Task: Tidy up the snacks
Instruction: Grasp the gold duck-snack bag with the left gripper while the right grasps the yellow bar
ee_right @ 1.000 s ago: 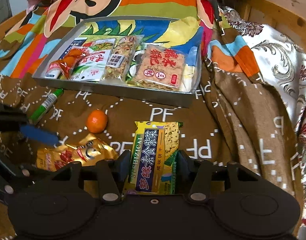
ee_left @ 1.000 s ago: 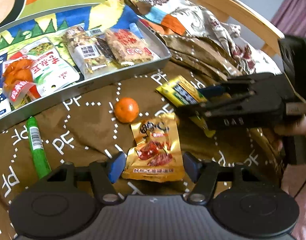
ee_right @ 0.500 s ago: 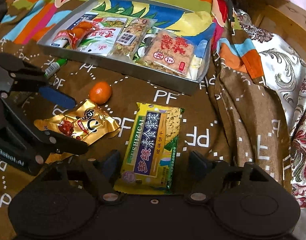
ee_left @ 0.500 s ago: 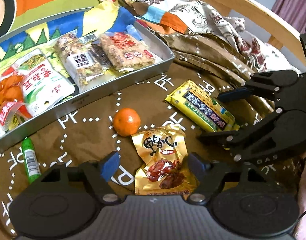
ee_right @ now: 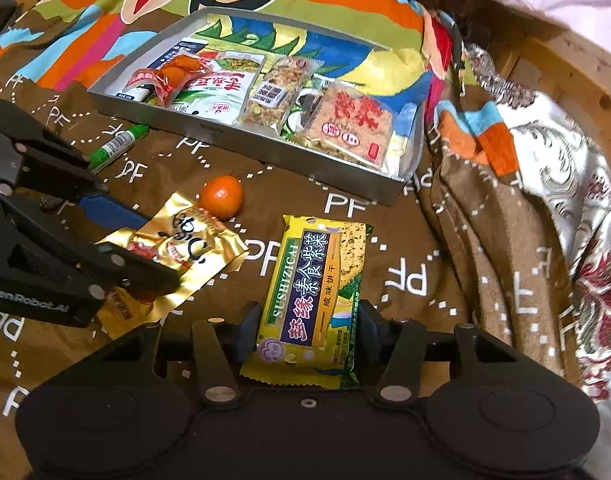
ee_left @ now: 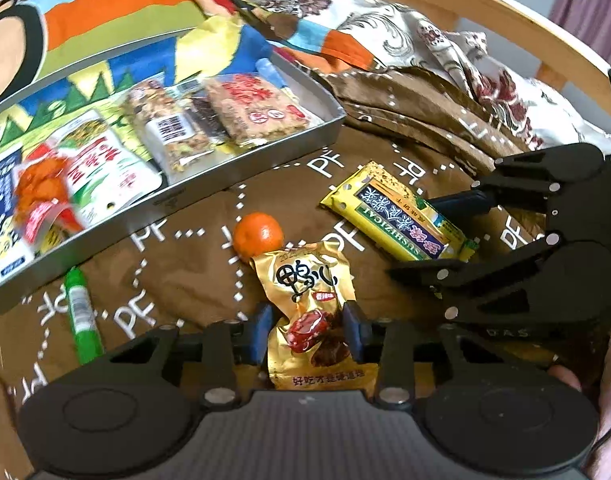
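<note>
Both grippers' fingers just closed: left gripper (ee_left: 307, 330) on gold packet (ee_left: 311, 312), right gripper (ee_right: 308, 332) on yellow packet (ee_right: 311, 304).

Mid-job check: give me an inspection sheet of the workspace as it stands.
Surface: brown blanket with white lettering.
Job's things: metal tray holds several snack packets; gold packet, yellow biscuit pack and orange lie outside it.
Clutter: green marker beside the tray.
Grippers: left gripper has just closed, pads against the gold packet; right gripper has just closed on the biscuit pack.
Cables: nothing seen.
Surroundings: wooden rail, patterned bedding.
</note>
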Motion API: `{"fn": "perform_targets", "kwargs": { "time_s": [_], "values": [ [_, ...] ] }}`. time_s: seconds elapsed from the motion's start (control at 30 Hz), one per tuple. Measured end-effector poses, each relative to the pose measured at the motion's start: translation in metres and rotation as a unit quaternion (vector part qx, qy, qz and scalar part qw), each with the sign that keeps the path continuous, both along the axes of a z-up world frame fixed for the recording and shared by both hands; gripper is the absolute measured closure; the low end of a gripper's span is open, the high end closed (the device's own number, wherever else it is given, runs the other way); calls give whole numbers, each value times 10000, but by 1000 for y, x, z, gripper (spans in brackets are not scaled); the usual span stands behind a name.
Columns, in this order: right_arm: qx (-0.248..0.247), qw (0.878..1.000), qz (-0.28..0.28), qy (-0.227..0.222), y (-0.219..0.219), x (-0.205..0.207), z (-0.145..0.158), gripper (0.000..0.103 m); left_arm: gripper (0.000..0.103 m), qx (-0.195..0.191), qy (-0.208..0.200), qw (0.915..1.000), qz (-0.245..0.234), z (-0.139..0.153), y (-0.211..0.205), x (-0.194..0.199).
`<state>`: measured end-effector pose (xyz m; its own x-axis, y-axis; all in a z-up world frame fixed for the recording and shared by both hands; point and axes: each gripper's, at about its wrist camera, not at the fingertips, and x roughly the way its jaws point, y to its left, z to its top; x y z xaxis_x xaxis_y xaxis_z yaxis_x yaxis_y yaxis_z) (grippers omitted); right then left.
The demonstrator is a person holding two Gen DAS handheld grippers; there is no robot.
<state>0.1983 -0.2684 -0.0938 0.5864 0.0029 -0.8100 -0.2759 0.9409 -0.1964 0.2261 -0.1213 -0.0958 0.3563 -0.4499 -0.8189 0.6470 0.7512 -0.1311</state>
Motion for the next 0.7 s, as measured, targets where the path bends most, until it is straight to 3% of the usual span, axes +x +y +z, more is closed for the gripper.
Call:
{"fn": "perform_targets", "kwargs": {
  "time_s": [0.27, 0.4, 0.57, 0.7],
  "values": [
    [-75, 10000, 35, 8, 1, -4, -1, 49, 61, -32, 113, 9999, 86, 0, 1, -7],
    [-53, 10000, 12, 36, 1, -1, -2, 49, 43, -269, 276, 9991, 193, -4, 2, 0],
    [-23, 10000, -1, 31, 1, 2, -4, 49, 42, -488, 401, 9969, 476, -10, 4, 14],
    [-57, 10000, 4, 14, 2, 4, -5, 49, 44, -364, 239, 9981, 436, -13, -1, 15]
  ]
}}
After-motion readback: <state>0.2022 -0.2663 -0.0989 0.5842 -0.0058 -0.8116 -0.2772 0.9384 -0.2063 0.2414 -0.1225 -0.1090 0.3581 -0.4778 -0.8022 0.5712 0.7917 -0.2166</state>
